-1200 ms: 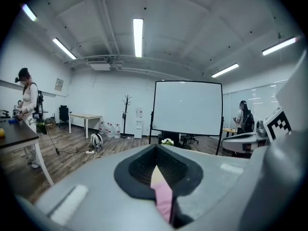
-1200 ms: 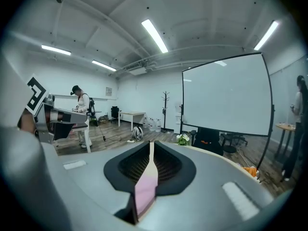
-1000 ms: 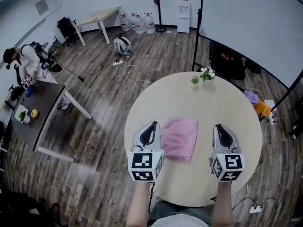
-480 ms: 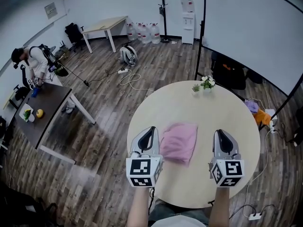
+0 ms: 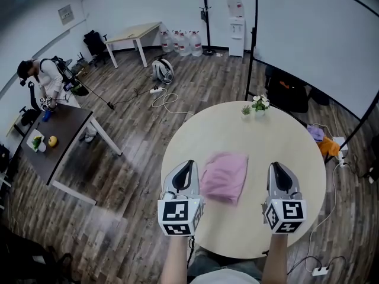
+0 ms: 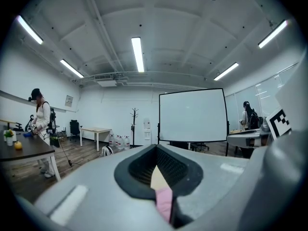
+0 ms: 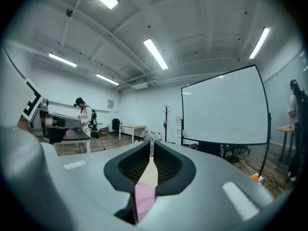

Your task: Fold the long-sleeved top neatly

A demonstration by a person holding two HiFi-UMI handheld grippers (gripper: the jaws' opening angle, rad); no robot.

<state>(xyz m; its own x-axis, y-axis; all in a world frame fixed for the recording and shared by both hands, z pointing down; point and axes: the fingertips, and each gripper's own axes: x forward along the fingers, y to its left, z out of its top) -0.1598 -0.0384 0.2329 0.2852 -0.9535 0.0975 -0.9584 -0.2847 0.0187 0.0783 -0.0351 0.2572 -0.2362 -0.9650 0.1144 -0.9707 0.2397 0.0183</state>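
The pink long-sleeved top lies folded into a compact rectangle in the middle of the round beige table. My left gripper hovers just off the top's left edge, jaws together and holding nothing. On the other side, a little apart from the cloth, my right gripper is also shut and empty. In the left gripper view only a thin slit shows between the jaws of the left gripper, with a strip of the pink top behind it. The right gripper shows the same slit over the pink top.
Two small potted plants stand at the table's far edge. A dark table with a person beside it is at the left. Cables, water bottles, a projection screen and bags surround the table.
The head view has shifted slightly. Both grippers stay shut on either side of the folded top, and the top has not moved.
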